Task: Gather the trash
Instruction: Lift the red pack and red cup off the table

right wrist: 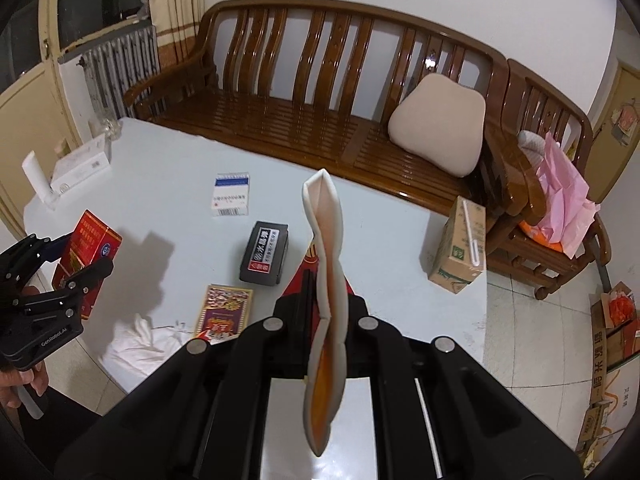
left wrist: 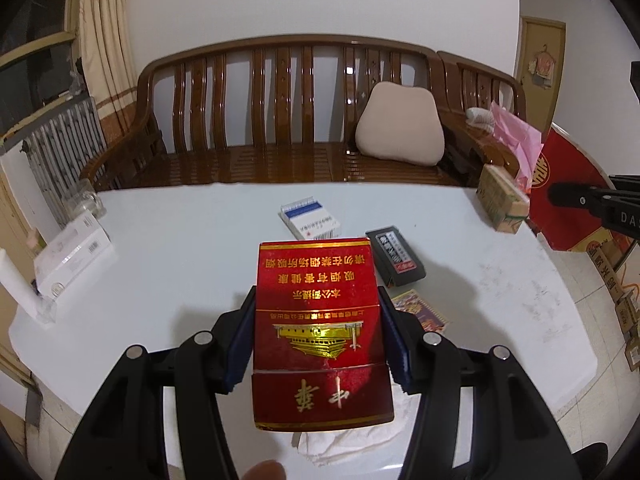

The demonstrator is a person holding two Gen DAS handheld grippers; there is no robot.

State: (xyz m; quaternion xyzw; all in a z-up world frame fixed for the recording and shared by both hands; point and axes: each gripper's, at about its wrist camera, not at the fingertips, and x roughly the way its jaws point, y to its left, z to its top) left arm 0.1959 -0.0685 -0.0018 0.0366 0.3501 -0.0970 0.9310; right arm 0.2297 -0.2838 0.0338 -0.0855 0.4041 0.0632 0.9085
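My left gripper (left wrist: pixel 318 308) is shut on a red cigarette pack (left wrist: pixel 320 320) with gold print, held above the white table (left wrist: pixel 160 264); it also shows in the right wrist view (right wrist: pixel 86 258). My right gripper (right wrist: pixel 326 300) is shut on the rim of a red paper bag (right wrist: pixel 324 280), whose white-lined edge stands upright between the fingers; in the left wrist view the bag (left wrist: pixel 568 200) hangs at the right. On the table lie a white and blue box (right wrist: pixel 231 194), a black box (right wrist: pixel 265 253), a colourful pack (right wrist: pixel 225 310) and crumpled white tissue (right wrist: pixel 140 344).
A carton drink box (right wrist: pixel 458 250) stands at the table's right edge. A white box (right wrist: pixel 80 168) and glass jar (right wrist: pixel 108 126) sit at the far left. A wooden bench (right wrist: pixel 320 120) with a beige cushion (right wrist: pixel 438 130) is behind. Cardboard boxes (right wrist: pixel 616 332) are on the floor at right.
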